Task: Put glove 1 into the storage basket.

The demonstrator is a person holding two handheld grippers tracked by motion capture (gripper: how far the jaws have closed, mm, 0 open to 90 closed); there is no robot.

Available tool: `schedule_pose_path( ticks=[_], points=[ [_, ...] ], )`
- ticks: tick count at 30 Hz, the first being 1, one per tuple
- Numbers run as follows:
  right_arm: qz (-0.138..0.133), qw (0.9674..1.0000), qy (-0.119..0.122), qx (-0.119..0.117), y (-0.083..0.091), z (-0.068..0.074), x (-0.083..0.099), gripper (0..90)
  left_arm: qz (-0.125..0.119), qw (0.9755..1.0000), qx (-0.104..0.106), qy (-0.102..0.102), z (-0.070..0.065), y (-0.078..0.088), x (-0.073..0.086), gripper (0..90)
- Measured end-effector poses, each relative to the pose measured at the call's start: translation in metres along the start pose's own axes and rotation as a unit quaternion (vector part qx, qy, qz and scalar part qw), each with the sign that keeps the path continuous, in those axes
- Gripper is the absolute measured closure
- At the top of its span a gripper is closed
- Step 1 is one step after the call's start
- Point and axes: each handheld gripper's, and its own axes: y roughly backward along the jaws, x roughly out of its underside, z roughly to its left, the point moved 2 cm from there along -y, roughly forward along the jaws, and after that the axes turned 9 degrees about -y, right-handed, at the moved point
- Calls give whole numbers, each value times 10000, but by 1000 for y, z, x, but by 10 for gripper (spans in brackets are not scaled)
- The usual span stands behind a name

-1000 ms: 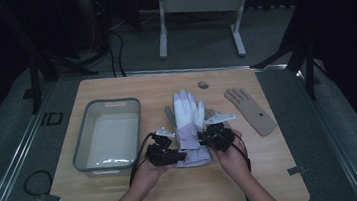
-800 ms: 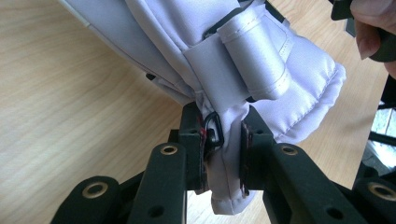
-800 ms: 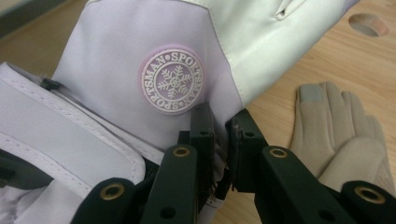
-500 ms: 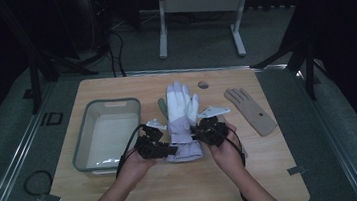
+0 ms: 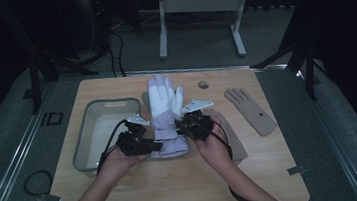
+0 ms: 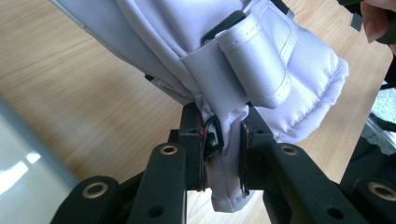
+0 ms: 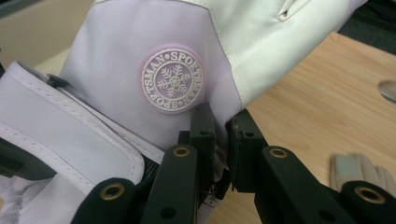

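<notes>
Both tools clamp the cuff of the white ski glove [image 5: 166,113], held above the wooden table [image 5: 175,181] beside the grey tub [image 5: 82,152]: left gripper [image 6: 223,148] and right gripper [image 7: 220,140] nearly shut on fabric; lift evenly; keep the cuff taut; avoid tugging apart.

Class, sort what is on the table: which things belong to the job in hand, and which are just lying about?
In use: white glove, left tongs and right tongs, both shut on its cuff.

Lying about: tray, wooden hand, grey glove, small disc.
</notes>
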Motion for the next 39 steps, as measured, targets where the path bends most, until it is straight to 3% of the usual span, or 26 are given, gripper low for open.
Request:
schedule_pose_path(
  ticks=[12, 21, 29, 34, 39],
  points=[
    [-13, 9996, 224, -147, -18, 35, -24, 817, 55, 9997, -183, 127, 19, 34, 18, 755],
    [-26, 9989, 318, -348, -40, 68, -45, 818, 217, 9992, -286, 170, 43, 69, 34, 754],
    [-11, 9979, 249, -602, -62, 100, -60, 818, 362, 9979, -424, 326, 63, 97, 56, 754],
    [73, 9972, 191, -719, -78, 112, -60, 818, 509, 9968, -449, 413, 72, 101, 68, 754],
    [294, 9964, 40, -797, -105, 118, -51, 818, 640, 9949, -400, 663, 87, 89, 86, 752]
  ],
)
